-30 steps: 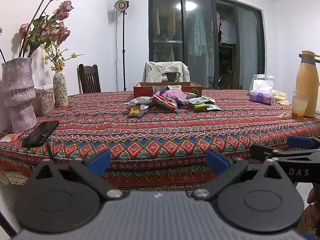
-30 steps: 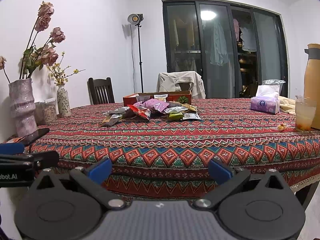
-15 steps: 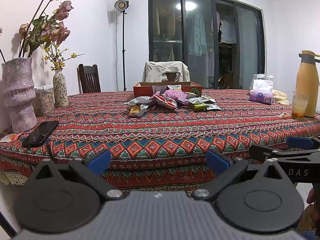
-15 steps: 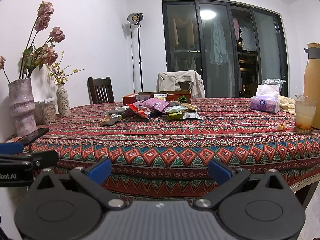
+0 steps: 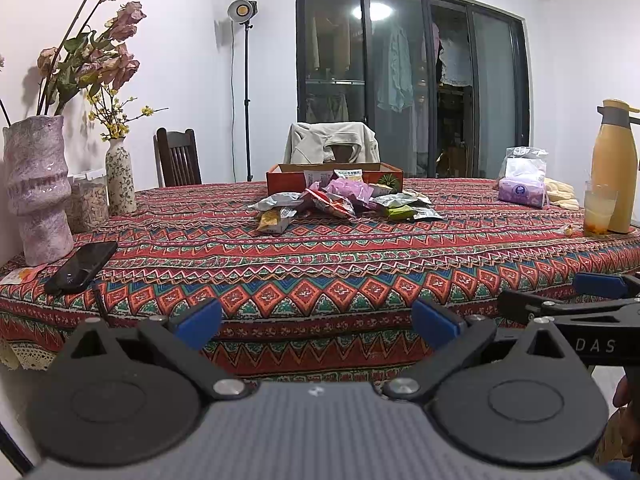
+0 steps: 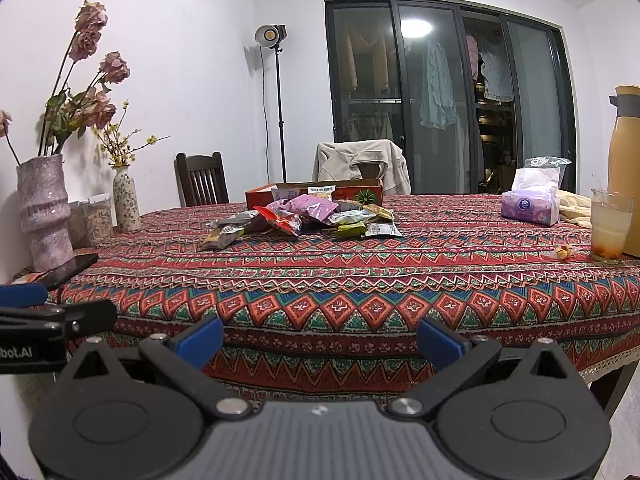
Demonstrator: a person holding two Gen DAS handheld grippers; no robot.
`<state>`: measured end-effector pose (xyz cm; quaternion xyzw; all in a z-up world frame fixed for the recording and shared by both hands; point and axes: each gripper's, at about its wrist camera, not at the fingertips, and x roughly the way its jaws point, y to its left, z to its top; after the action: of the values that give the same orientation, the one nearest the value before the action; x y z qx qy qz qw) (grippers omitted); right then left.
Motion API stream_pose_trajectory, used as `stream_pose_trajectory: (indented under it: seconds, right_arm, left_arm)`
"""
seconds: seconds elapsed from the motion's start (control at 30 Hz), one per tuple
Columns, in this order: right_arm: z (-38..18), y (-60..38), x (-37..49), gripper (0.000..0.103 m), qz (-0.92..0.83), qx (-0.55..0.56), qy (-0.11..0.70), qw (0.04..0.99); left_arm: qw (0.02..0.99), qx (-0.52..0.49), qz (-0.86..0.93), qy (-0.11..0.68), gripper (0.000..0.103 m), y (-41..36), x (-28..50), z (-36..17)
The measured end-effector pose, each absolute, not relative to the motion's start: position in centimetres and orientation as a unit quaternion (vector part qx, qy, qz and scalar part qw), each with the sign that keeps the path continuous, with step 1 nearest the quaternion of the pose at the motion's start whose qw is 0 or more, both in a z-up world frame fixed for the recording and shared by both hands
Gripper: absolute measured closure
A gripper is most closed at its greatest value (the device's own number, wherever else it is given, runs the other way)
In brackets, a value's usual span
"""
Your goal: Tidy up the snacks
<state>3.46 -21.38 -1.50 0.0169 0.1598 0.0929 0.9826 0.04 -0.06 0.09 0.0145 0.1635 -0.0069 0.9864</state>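
Both tools, left (image 5: pixel 316 320) and right (image 6: pixel 320 338), gape wide and empty at the worktop's (image 5: pixel 320 264) near edge; snacks (image 5: pixel 344 202) lie far off beside the box (image 5: pixel 288 178), likely awaiting sorting.

A patterned red cloth (image 5: pixel 320 256) covers the tabletop. At nine o'clock stands a pink vase (image 5: pixel 38 188) of dried roses, with a phone (image 5: pixel 82 266) lying just before it and a small floral vase (image 5: pixel 119 176) behind. At three o'clock stand a yellow flask (image 5: pixel 614 168), a glass (image 5: pixel 599 208) beside it, and a tissue pack (image 5: pixel 522 186). At twelve o'clock, a jacket-draped chair (image 5: pixel 330 148) faces dark glass doors (image 5: pixel 408 80).
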Motion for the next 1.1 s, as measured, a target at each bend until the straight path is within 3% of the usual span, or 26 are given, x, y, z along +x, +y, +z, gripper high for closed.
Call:
stream_pose_trajectory:
  seconds: [0.63, 1.1]
  right_arm:
    - [-1.8, -21.3, 3.6, 0.0, 0.095, 0.017, 0.158, 0.983]
    - [-1.5, -23.4, 10.6, 0.0, 0.064, 0.025, 0.128, 0.989]
  left_arm:
    - [0.984, 0.02, -0.011, 0.175, 0.0, 0.0, 0.8, -0.8]
    - [0.983, 0.033, 0.026, 0.179, 0.0, 1.6, 9.6, 0.6]
